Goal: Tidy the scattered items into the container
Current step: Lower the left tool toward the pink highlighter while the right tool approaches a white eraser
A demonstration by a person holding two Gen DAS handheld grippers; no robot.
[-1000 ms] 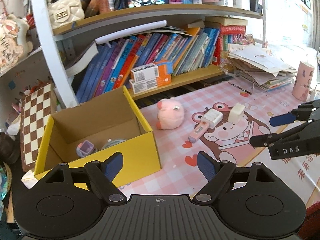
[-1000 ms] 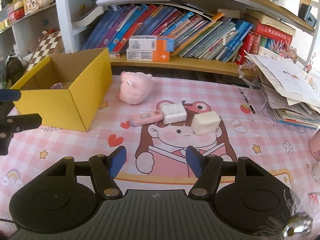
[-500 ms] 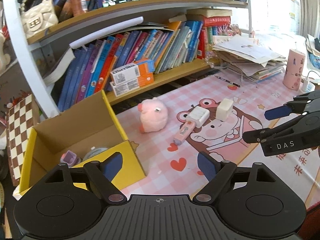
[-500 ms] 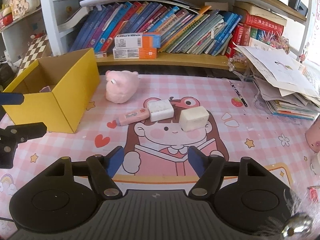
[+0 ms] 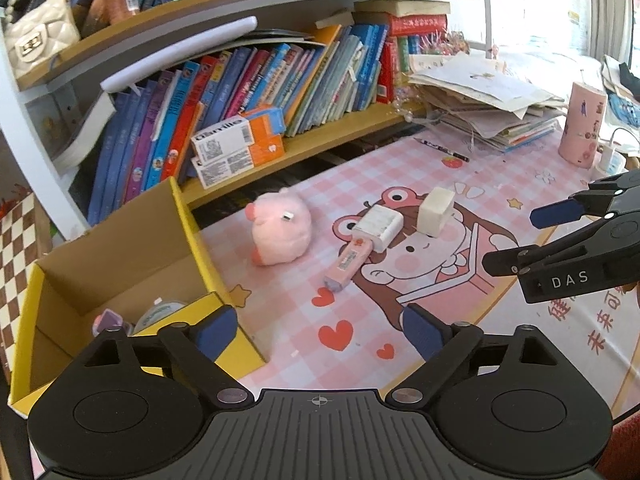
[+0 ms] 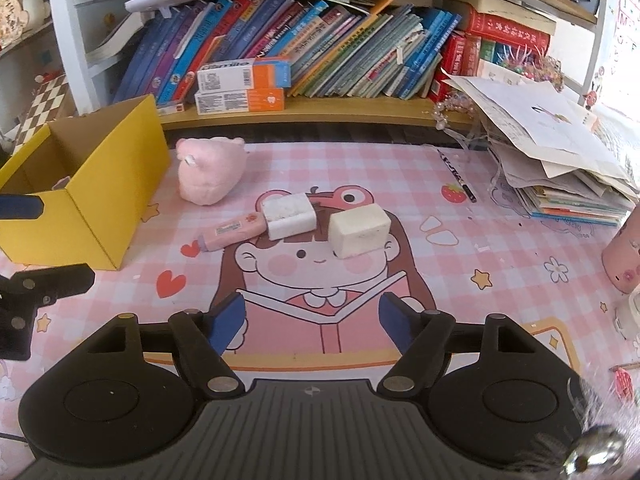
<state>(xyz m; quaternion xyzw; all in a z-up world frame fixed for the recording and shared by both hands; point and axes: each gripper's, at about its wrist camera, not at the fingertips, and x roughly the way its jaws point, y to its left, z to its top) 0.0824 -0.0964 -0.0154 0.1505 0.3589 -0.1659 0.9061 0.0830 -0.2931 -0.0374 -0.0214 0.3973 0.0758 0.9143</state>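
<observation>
Both tools hover over the pink cartoon mat on the desk [image 6: 500, 248]. The left hand-held gripper [image 5: 316, 326] has its jaws opening, nothing between them, with the yellow box [image 5: 212, 264] just to its left (a purple trinket and a round item lie inside). The right hand-held gripper [image 6: 312, 318] is opening too, empty, aimed toward the scattered items: a pink plush pig [image 6: 212, 172] near the box, a pink tube [image 6: 232, 232] touching a white block [image 6: 288, 216], and a second white block [image 6: 360, 230] just beside it.
</observation>
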